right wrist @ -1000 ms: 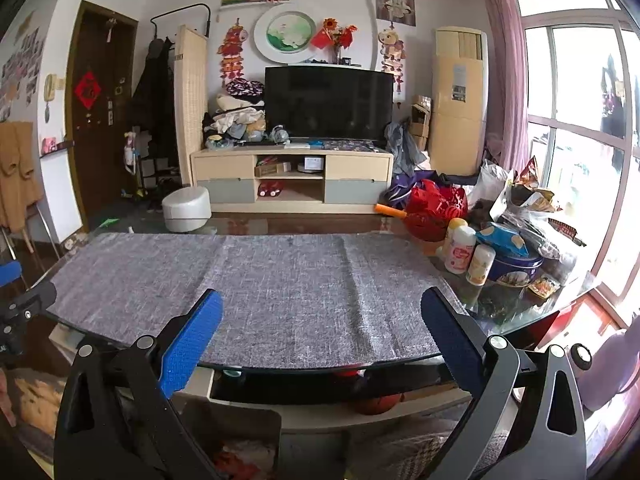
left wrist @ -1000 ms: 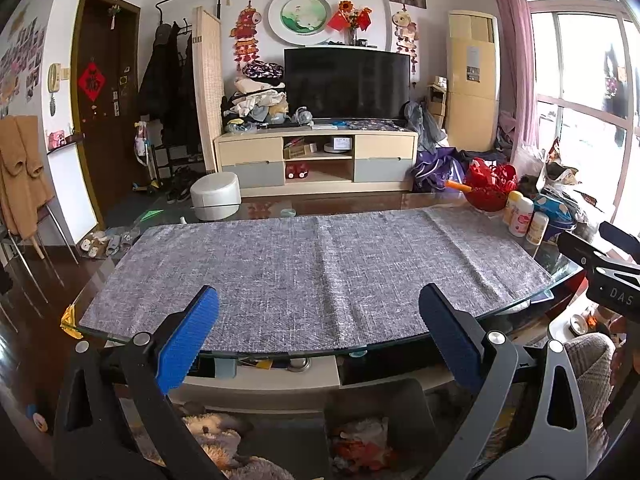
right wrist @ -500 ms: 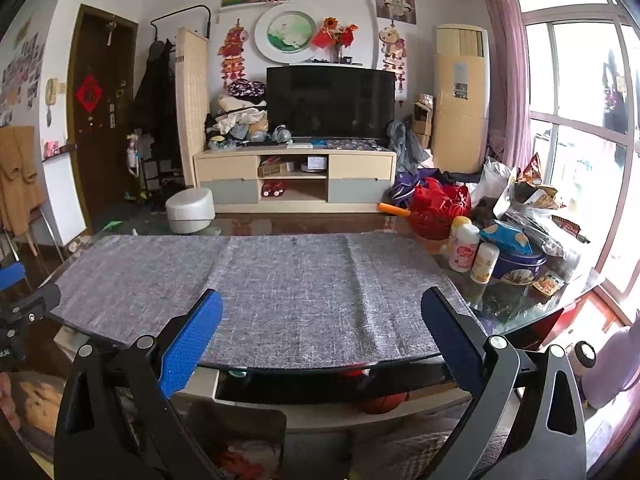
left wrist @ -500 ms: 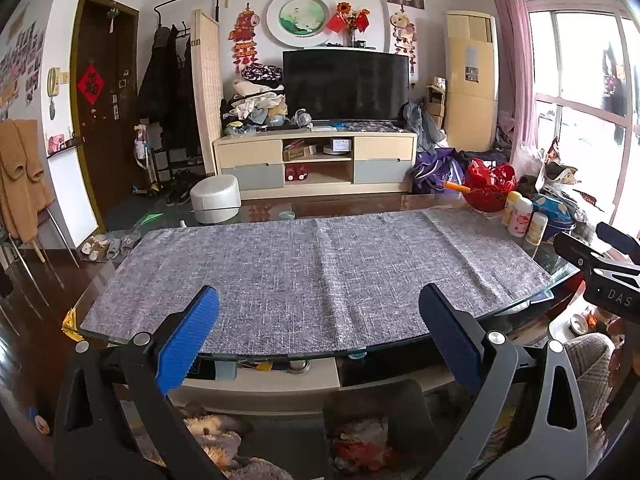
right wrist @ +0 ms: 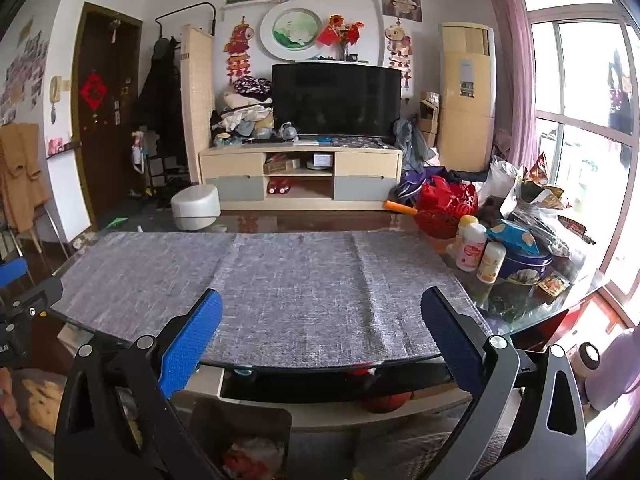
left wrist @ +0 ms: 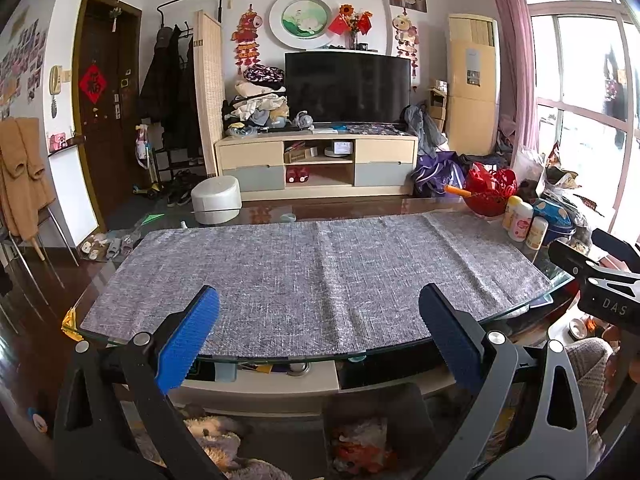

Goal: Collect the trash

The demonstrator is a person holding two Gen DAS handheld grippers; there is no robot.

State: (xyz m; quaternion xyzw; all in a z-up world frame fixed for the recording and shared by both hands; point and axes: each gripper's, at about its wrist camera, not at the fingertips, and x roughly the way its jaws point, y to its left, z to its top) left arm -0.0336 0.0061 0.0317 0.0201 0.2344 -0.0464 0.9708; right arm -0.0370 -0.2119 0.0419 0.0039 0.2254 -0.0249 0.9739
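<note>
My left gripper [left wrist: 318, 300] is open and empty, held at the near edge of a glass table covered by a grey cloth [left wrist: 312, 272]. My right gripper [right wrist: 320, 304] is open and empty over the same cloth [right wrist: 288, 280], further right. Below the table edge stands a dark bin [left wrist: 372, 428] holding crumpled red and white trash [left wrist: 362, 440]; the bin also shows in the right wrist view [right wrist: 244, 436]. Snack wrappers [right wrist: 554, 284] and crumpled bags [right wrist: 532, 200] lie on the table's right end. The right gripper shows at the right edge of the left wrist view [left wrist: 600, 276].
Bottles [right wrist: 472, 248], a blue tin [right wrist: 524, 264] and a red basket [right wrist: 444, 208] crowd the table's right end. A white round container [left wrist: 216, 200] stands at the far left. A TV cabinet [left wrist: 316, 164] stands behind. A plush toy [left wrist: 212, 440] lies on the floor.
Both views have shifted very slightly; the grippers stay open and empty and nothing on the table has moved.
</note>
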